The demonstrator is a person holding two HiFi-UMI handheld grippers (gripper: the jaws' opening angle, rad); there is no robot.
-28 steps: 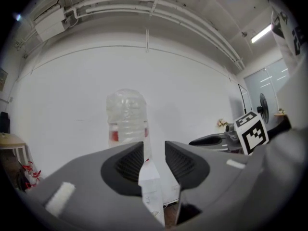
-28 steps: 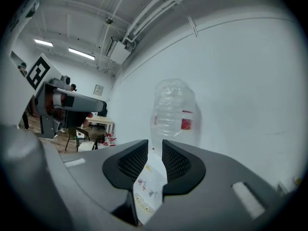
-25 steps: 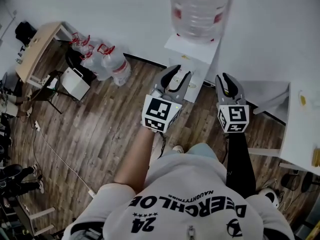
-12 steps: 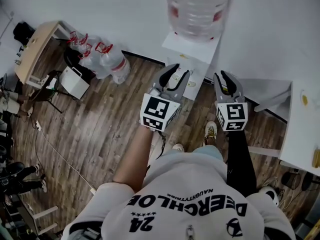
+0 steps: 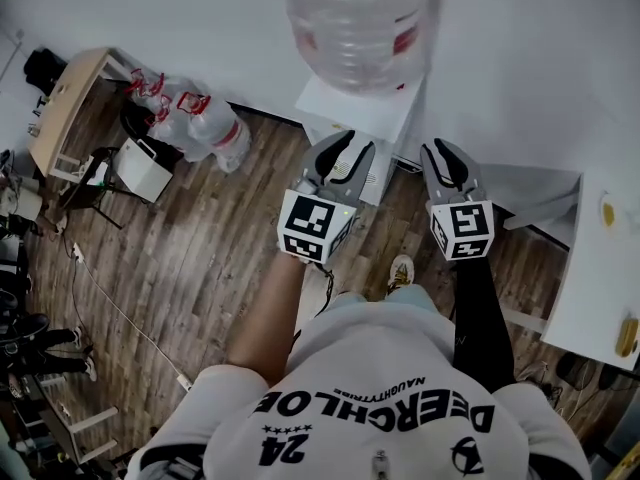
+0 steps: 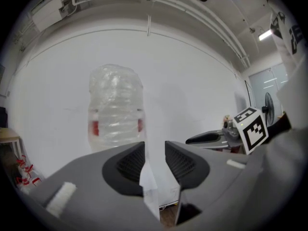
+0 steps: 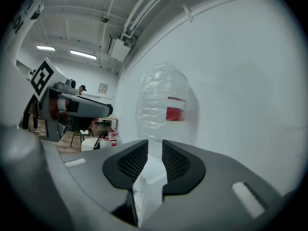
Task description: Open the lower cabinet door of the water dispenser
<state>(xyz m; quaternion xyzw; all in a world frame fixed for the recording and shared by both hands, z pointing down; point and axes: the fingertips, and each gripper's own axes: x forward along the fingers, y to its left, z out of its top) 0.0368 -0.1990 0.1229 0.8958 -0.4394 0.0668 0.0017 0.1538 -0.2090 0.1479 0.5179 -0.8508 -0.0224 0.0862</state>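
The white water dispenser (image 5: 352, 116) stands against the wall with a large clear bottle (image 5: 355, 18) on top. I look almost straight down on it, so its lower cabinet door does not show. My left gripper (image 5: 343, 148) is open and empty, just in front of the dispenser's top edge. My right gripper (image 5: 444, 150) hangs level beside it on the right, jaws a little apart with nothing between them. In the left gripper view the bottle (image 6: 116, 109) rises above the jaws. The right gripper view shows the bottle (image 7: 163, 110) and the dispenser body (image 7: 153, 174) through the gap.
Several spare water bottles (image 5: 195, 118) lie on the wooden floor left of the dispenser, next to a white box (image 5: 140, 168) and a wooden table (image 5: 70, 93). A white table (image 5: 600, 268) stands at the right. A cable (image 5: 100, 288) runs across the floor.
The person has stepped forward, and both grippers have moved closer to the dispenser. The bottle now looms larger at the top of the head view. Neither gripper's jaws have changed.
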